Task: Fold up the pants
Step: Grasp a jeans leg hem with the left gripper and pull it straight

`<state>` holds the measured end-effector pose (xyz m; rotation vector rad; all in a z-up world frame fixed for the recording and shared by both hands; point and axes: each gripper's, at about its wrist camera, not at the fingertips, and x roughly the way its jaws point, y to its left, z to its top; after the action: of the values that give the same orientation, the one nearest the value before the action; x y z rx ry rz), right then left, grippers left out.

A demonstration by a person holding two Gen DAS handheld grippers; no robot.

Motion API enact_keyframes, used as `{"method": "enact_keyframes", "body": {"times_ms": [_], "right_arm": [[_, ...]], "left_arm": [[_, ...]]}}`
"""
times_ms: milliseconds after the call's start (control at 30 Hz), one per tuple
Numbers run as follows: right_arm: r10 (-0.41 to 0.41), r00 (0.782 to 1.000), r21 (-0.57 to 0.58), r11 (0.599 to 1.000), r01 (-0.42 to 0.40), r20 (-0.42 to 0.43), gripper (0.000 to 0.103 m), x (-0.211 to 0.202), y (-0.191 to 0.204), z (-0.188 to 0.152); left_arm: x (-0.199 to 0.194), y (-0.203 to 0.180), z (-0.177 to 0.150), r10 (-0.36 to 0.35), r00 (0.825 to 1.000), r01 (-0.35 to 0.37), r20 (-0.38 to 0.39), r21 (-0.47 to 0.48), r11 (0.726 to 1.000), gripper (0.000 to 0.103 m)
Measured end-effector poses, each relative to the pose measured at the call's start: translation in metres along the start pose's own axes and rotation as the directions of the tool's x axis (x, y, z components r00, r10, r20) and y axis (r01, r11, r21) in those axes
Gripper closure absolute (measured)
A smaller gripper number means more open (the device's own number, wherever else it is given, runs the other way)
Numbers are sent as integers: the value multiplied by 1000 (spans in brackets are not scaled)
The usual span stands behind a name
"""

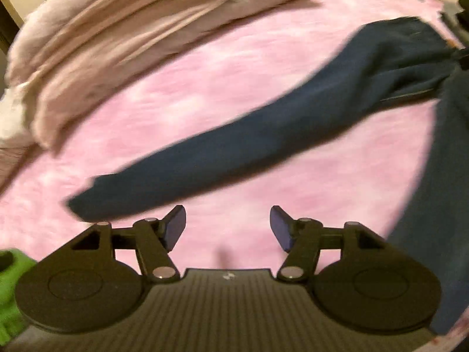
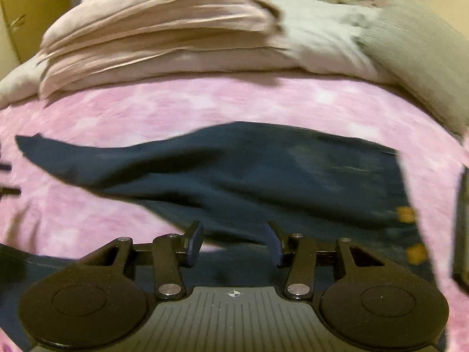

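Dark blue pants (image 1: 263,135) lie spread on a pink blanket (image 1: 205,73). In the left wrist view one leg runs from the cuff at lower left up to the right, and a second stretch of the blue cloth hangs down the right edge. My left gripper (image 1: 228,228) stands open just below the cuff, with only pink blanket between its fingers. In the right wrist view the pants (image 2: 249,170) lie across the middle, waistband with tan labels at the right. My right gripper (image 2: 234,240) is open over the lower edge of the cloth, its pads not pressing on it.
A heap of beige bedding (image 2: 164,26) and a grey pillow (image 2: 416,58) lie along the far side of the blanket (image 2: 205,102). Something bright green (image 1: 11,287) sits at the lower left edge of the left wrist view. Both views are motion-blurred.
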<state>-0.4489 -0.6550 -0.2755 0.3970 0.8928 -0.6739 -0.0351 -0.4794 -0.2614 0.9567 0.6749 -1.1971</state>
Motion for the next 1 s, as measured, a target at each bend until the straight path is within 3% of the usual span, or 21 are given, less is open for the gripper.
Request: {"method": "enact_keyframes", "body": {"times_ms": [67, 133, 233, 300, 400, 467, 600, 667, 800, 867, 933, 1000], "right_arm": [[18, 1000, -38, 999, -18, -18, 58, 20, 41, 5], [37, 999, -97, 995, -39, -32, 57, 40, 83, 10], [63, 997, -235, 969, -71, -43, 57, 69, 140, 19], [100, 993, -376, 920, -114, -57, 57, 88, 178, 28], [124, 990, -542, 828, -142, -69, 57, 109, 212, 36], [114, 991, -582, 802, -134, -72, 57, 121, 222, 48], [109, 991, -588, 798, -130, -72, 57, 126, 225, 65], [109, 992, -588, 799, -123, -60, 57, 116, 224, 68], [128, 990, -543, 837, -74, 63, 57, 67, 223, 72], [127, 986, -511, 858, -56, 104, 57, 52, 217, 76], [123, 984, -477, 878, -49, 126, 57, 43, 211, 79], [112, 986, -445, 895, -45, 124, 57, 44, 203, 80]], "left_arm": [[13, 53, -9, 46, 999, -46, 16, 12, 999, 28], [29, 98, -13, 68, 997, -69, 28, 37, 997, 28], [66, 140, -25, 22, 999, -25, 31, 101, 995, 27], [84, 152, -30, -35, 999, 29, 33, 183, 983, 28], [102, 154, -33, -137, 990, 126, 20, 272, 954, 48], [105, 155, -34, -154, 988, 142, 18, 287, 947, 91], [76, 155, -41, -195, 981, 186, 24, 202, 962, 99], [36, 147, -45, -215, 976, 208, 29, 151, 966, 100], [-60, 141, -35, -246, 967, 242, 67, 56, 969, 100], [-86, 148, -21, -244, 966, 242, 88, 29, 970, 100], [-84, 158, -5, -221, 971, 221, 87, 16, 975, 99], [-54, 167, 4, -158, 986, 158, 51, -4, 987, 93]]}}
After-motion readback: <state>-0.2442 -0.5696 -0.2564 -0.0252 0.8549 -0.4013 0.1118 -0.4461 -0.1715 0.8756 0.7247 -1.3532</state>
